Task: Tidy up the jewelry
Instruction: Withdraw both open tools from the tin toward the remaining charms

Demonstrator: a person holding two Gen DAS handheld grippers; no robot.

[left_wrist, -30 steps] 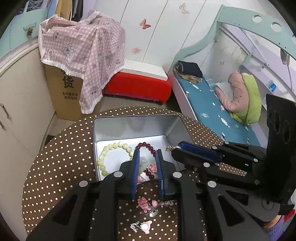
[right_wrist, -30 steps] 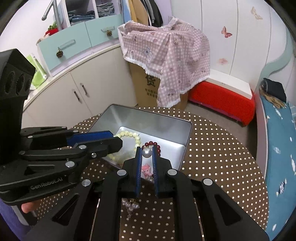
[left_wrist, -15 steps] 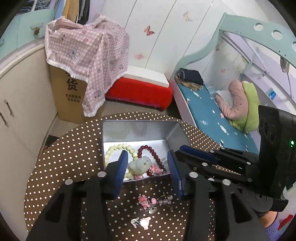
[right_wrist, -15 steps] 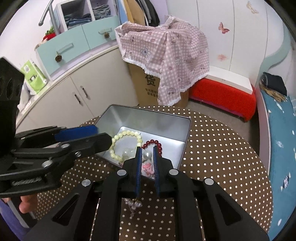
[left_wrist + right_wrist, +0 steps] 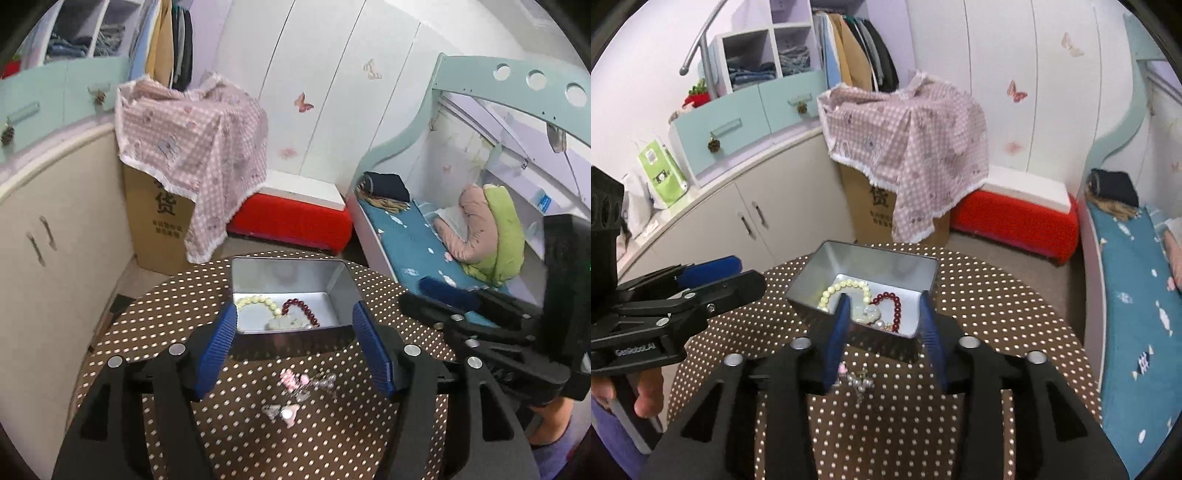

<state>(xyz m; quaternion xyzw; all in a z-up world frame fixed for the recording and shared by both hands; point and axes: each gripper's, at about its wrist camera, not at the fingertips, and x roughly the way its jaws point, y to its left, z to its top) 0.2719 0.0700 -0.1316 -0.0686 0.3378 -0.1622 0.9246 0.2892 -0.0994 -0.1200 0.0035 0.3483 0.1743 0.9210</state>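
A silver metal tin (image 5: 341,280) (image 5: 925,284) stands on the round dotted table. In it lie a cream bead bracelet (image 5: 258,301) (image 5: 846,286), a dark red bead bracelet (image 5: 303,310) (image 5: 897,308), a pale green pendant (image 5: 286,323) (image 5: 866,314) and a pearl piece (image 5: 882,325). Pink and pearl trinkets (image 5: 303,380) (image 5: 855,378) and a small pink clip (image 5: 282,411) lie on the cloth in front of the tin. My left gripper (image 5: 295,350) is open and empty above the table's near side. My right gripper (image 5: 884,343) is open and empty, just short of the tin.
The round brown polka-dot table (image 5: 177,321) (image 5: 993,314) carries everything. Behind it stand a cloth-covered cardboard box (image 5: 162,210), a red bench (image 5: 291,221), cream cupboards (image 5: 48,236) on the left and a bed (image 5: 424,243) on the right.
Both grippers have opened and pulled back from the tin. The green pendant from my left gripper and the pearl piece from my right gripper now lie in the tin.
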